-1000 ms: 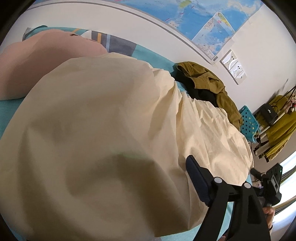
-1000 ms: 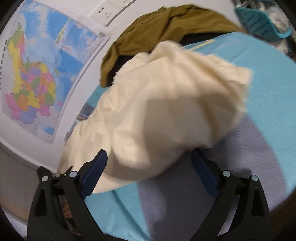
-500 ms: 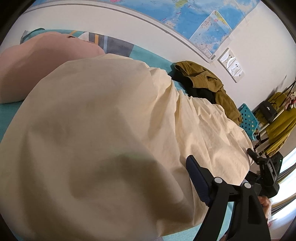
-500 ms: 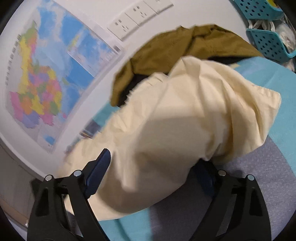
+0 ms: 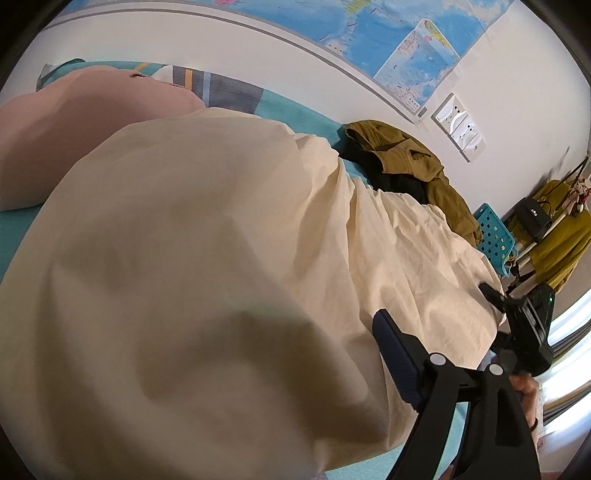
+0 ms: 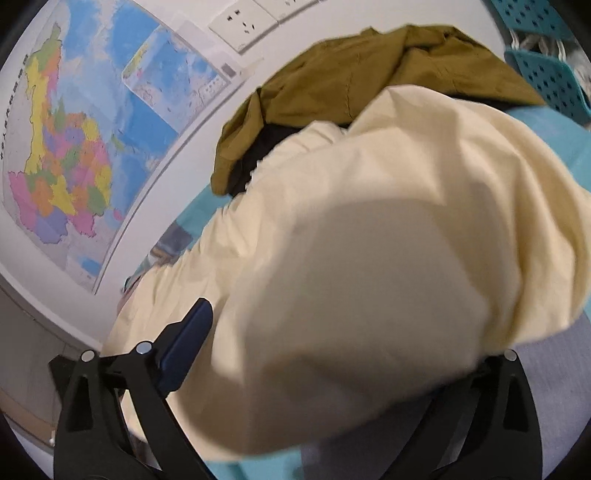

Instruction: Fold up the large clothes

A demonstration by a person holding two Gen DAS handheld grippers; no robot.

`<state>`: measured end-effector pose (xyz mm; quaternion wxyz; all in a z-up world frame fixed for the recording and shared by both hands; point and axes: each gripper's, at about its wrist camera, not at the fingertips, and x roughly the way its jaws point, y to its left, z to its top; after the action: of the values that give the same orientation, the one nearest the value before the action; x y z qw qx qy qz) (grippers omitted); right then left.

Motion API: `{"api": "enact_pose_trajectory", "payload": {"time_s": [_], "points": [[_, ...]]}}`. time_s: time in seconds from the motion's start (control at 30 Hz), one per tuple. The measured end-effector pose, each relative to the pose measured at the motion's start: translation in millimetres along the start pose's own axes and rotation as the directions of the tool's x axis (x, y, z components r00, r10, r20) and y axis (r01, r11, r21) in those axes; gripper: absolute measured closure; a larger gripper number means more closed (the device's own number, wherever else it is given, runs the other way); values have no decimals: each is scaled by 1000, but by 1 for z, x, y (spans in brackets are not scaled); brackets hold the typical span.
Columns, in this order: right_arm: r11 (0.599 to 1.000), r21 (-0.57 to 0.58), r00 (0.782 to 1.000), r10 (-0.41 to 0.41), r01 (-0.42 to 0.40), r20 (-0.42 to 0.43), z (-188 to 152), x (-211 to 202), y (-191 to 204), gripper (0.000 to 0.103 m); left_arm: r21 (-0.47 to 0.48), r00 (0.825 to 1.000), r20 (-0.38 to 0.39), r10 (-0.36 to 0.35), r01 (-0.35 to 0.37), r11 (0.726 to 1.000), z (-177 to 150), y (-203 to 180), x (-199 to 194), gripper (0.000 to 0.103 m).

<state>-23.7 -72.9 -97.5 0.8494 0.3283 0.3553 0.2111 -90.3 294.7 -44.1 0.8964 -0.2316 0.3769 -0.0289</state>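
Left-wrist view, left to right: a pink cushion-like mound [image 5: 74, 122] lies at the far-left edge of the bed [image 5: 14, 229]; the task's thing, a large cream garment [image 5: 207, 229], is spread across the teal sheet and fills most of the frame, leaving bare bed only as a strip at the left edge and another along the bottom. The left tool [image 5: 295, 332] shows a single blue-padded finger [image 5: 395, 358]; the other is buried under cream cloth, so whether it pinches the fabric cannot be told. Behind the garment, an olive-and-black heap of clothes [image 5: 399, 155] lies against the wall under a map [image 5: 369, 33] and sockets [image 5: 460, 125]. Just past the bed's end stands a teal perforated basket [image 5: 493, 242] whose contents are out of sight. At the far right a hand [image 5: 526, 395] is partly cut off behind the tool. Right-wrist view: the right tool [image 6: 299, 321] stands spread wide, its jaws having just been opening, with the cream garment bulging between them and covering the right-hand finger; the left-hand finger [image 6: 188, 343] is clear to see. Teal baskets [image 6: 550, 79] at the upper right hold something pale — too cropped to identify.
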Motion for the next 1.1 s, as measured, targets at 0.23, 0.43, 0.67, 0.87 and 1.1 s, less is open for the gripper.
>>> {"api": "enact_pose_trajectory", "payload": {"time_s": [0.23,0.43,0.67,0.87,1.1], "points": [[989,50,990,141,-139,-29,4,5,-8,29,10,1000,-9,30,-30,999,3,-6,4,15],[996,-42,995,70,-73,-76,7,17,3,34,43,989,-9,150,-149,988,7,-20,17,14],[993,-25,988,109,-112,-111,11,18,-10,55,63,973,3,231,-231,971,10,-22,20,31],[991,-23,981,131,-135,-144,15,23,-7,58,60,968,8,250,-250,966,11,-24,20,44],[982,-23,971,182,-188,-154,16,16,-3,68,78,970,8,243,-243,967,11,-23,17,53]]}}
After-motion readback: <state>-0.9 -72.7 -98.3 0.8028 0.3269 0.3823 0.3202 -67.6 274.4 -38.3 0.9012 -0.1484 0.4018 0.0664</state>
